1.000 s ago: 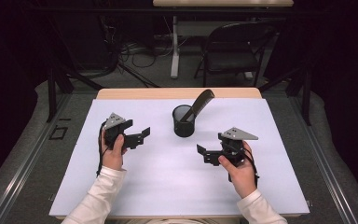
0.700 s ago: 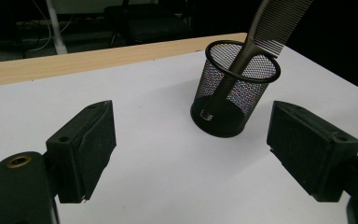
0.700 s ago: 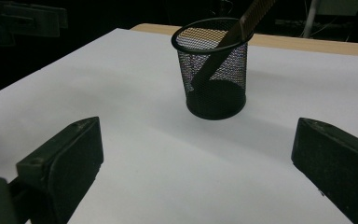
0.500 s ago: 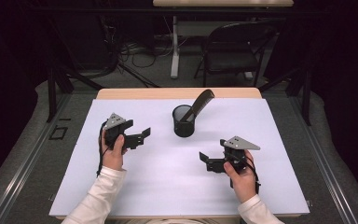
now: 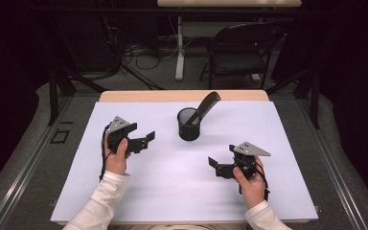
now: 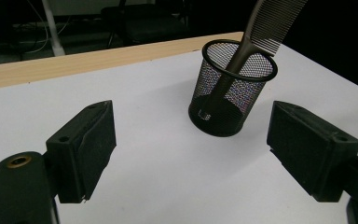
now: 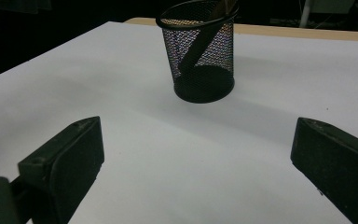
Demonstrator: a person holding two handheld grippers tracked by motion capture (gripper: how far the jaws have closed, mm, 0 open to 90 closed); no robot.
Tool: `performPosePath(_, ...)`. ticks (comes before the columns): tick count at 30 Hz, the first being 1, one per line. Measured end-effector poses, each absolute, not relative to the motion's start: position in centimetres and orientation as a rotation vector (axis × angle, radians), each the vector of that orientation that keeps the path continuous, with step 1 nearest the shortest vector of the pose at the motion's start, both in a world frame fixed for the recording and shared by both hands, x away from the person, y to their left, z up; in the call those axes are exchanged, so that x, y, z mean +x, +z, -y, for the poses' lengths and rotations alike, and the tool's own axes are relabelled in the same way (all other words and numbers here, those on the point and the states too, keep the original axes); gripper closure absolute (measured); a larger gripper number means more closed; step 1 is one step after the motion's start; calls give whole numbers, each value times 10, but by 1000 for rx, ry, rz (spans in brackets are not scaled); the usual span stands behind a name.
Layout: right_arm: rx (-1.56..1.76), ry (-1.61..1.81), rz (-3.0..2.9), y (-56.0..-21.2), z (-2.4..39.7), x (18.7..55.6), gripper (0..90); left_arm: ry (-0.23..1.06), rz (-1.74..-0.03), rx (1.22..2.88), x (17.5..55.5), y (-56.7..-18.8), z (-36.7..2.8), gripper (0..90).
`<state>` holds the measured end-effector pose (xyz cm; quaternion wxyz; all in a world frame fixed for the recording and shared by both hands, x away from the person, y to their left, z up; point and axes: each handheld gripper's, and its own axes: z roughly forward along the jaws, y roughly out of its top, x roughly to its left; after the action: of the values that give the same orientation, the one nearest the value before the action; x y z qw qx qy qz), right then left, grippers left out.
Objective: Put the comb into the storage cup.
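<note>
A black mesh cup (image 5: 189,125) stands upright at the middle back of the white table cover (image 5: 172,191). A dark comb (image 5: 205,106) leans in the cup, its toothed end sticking out up and to the right. My left gripper (image 5: 147,138) hovers left of the cup, open and empty, pointing toward it. My right gripper (image 5: 214,164) sits low, right of and nearer than the cup, open and empty. In the left gripper view the cup (image 6: 230,91) and comb (image 6: 265,25) lie ahead between the jaws. In the right gripper view the cup (image 7: 200,51) stands farther ahead.
A bare wooden strip of table (image 5: 172,96) runs along the far edge. Beyond it stand a dark chair (image 5: 242,55) and a table leg (image 5: 179,48) on the floor. White cover stretches broad and flat in front of the cup.
My right gripper has sunk toward the table and come a little nearer the person. The left gripper, the cup and the comb have not moved.
</note>
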<state>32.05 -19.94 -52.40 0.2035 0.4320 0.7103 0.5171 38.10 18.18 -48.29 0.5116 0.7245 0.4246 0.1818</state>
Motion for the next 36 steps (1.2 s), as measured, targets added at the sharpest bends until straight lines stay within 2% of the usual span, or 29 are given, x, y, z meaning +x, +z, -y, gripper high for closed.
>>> performPosePath(36, 1193, 1404, -1996, -534, 203, 324, 31, 448, -1022, 1738, 381, -483, -184, 158)
